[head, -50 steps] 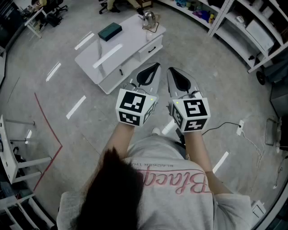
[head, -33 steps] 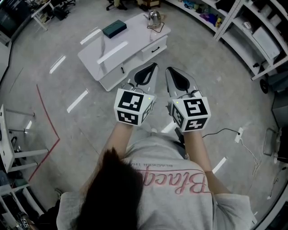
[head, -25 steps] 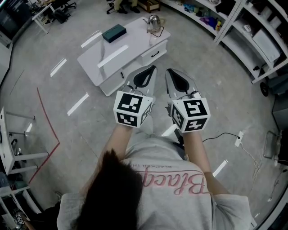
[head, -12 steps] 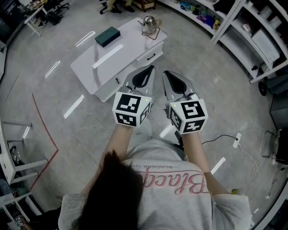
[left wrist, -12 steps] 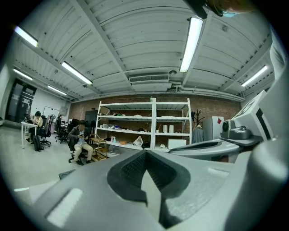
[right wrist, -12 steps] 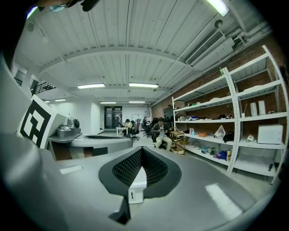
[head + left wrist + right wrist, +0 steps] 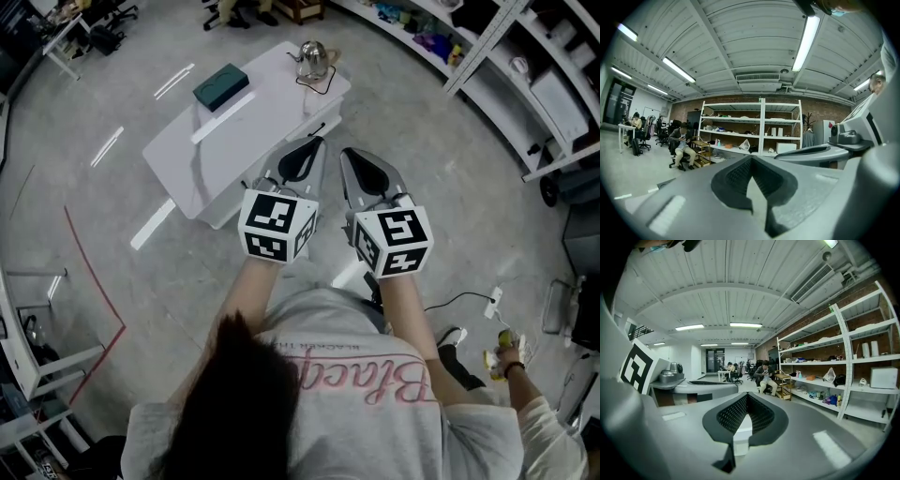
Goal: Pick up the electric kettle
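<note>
So both tools were shut with nothing in them: the left tool (image 7: 322, 141) and the right tool (image 7: 346, 151) were held side by side out front of the person, tips pointing at the white counter (image 7: 201, 148), same pose as in the earlier head view shots. Each tool's own view backed that up, with the left tool (image 7: 751, 163) and the right tool (image 7: 746, 399) showing their dark pads pressed together and only the room beyond them. The electric kettle (image 7: 311, 58) stood upright at the far right corner of the counter, its black cord (image 7: 324, 79) looped just beside it, well apart from both tools. A dark green box (image 7: 221, 86) lay further left on the same top. What changed: the counter sat nearer than before, its near edge now right about at the tool tips in the head view, where two seconds earlier there was a clear strip of floor between them. Also new was a second person's hand (image 7: 507, 355) at the lower right, by the white cable on the floor. Shelves (image 7: 531, 82) ran along the right side. A seated person (image 7: 766, 376) showed far off in the right gripper view.
</note>
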Tool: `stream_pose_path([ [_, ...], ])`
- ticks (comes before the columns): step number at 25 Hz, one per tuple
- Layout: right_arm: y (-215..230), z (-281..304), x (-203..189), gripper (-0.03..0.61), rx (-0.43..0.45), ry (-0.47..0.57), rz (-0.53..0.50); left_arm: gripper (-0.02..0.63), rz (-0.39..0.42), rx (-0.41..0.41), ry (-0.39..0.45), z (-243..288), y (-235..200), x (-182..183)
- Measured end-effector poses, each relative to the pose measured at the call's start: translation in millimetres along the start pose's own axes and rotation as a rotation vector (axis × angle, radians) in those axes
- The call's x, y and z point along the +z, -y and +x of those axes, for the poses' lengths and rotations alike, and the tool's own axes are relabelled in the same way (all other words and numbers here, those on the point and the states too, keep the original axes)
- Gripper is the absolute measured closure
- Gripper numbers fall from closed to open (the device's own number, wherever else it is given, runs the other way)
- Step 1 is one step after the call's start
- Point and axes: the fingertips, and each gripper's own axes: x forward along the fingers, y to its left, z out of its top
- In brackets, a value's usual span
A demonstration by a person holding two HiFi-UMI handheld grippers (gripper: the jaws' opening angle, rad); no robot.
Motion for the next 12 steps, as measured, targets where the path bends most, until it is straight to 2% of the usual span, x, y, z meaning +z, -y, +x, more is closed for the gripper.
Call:
stream_pose_path([
  [12,33.7,106.3,27.1,0.557,-0.022,-0.001,-0.007,0.609,0.019,-0.06,-0.008,80.0,-78.9,15.9],
])
